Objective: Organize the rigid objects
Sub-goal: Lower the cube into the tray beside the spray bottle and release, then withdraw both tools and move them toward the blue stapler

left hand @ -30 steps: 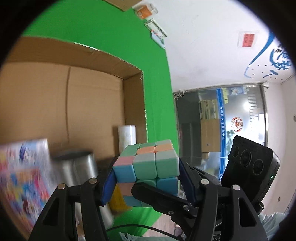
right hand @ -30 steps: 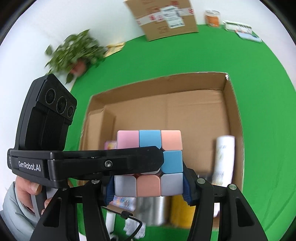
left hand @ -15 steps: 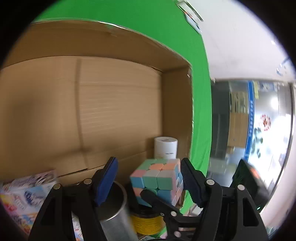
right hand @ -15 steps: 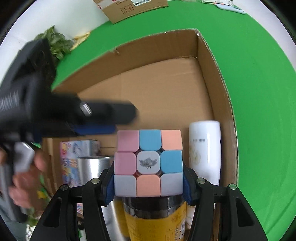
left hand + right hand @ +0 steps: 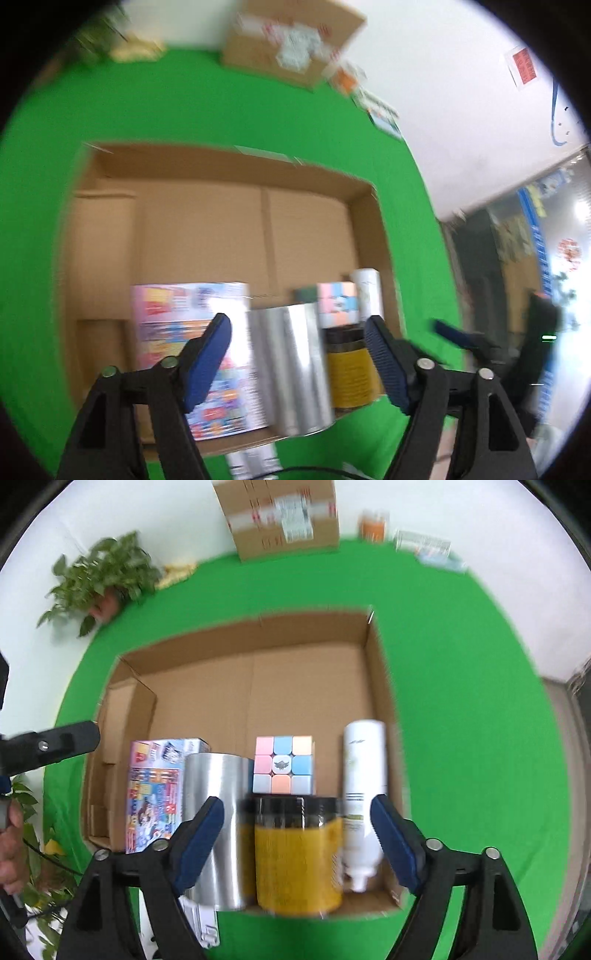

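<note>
Cube in box, near edge, behind jar, beside bottle; both claws spread, empty; cube light, rigid, smooth: grip opposite flat faces

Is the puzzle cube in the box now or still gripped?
In the box: the puzzle cube sits behind the yellow jar, and the right gripper is open and empty.

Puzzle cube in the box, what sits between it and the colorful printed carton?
The silver metal can stands between the puzzle cube and the colorful carton; the right wrist view shows this clearest.
</note>
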